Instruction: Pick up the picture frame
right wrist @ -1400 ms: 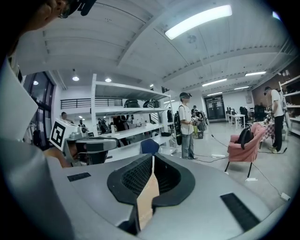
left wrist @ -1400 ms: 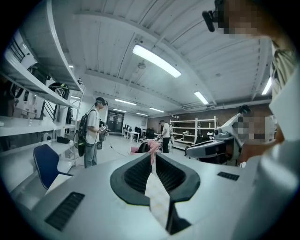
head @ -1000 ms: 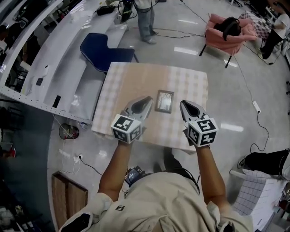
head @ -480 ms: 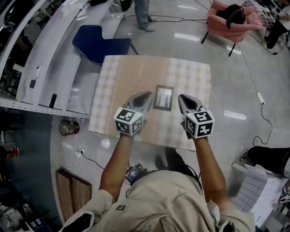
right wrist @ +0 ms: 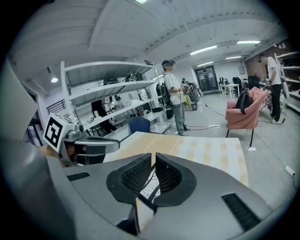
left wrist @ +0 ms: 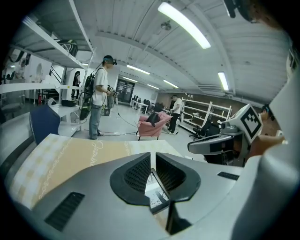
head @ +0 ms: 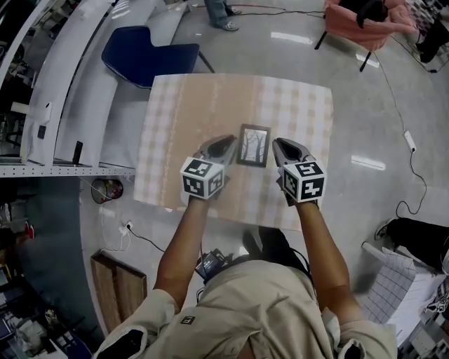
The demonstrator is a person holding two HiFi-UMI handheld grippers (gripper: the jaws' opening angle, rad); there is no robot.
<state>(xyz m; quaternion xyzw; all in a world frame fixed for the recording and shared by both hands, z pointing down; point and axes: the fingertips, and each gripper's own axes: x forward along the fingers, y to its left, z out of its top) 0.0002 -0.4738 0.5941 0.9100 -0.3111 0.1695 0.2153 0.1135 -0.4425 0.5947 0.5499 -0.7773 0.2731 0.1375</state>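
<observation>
A small dark picture frame [head: 253,145] with a tree picture lies flat on the checked tablecloth of the table [head: 182,119]. In the head view my left gripper [head: 226,143] rests just left of the frame and my right gripper [head: 278,145] just right of it, both with jaws shut and nothing held. In the left gripper view the left gripper [left wrist: 153,157] is shut, with the frame [left wrist: 155,192] showing below its tips. The right gripper view shows the right gripper [right wrist: 153,156] shut, the frame [right wrist: 149,187] lying under it.
A blue chair [head: 144,59] stands past the table's far left corner, beside a long white bench [head: 63,91]. A pink armchair [head: 358,17] sits at the far right. A person [left wrist: 99,93] stands beyond the table. Cables lie on the floor [head: 393,140].
Both grippers have closed in on the frame from either side and now flank it closely. The head camera has tilted, so the table sits higher in view.
</observation>
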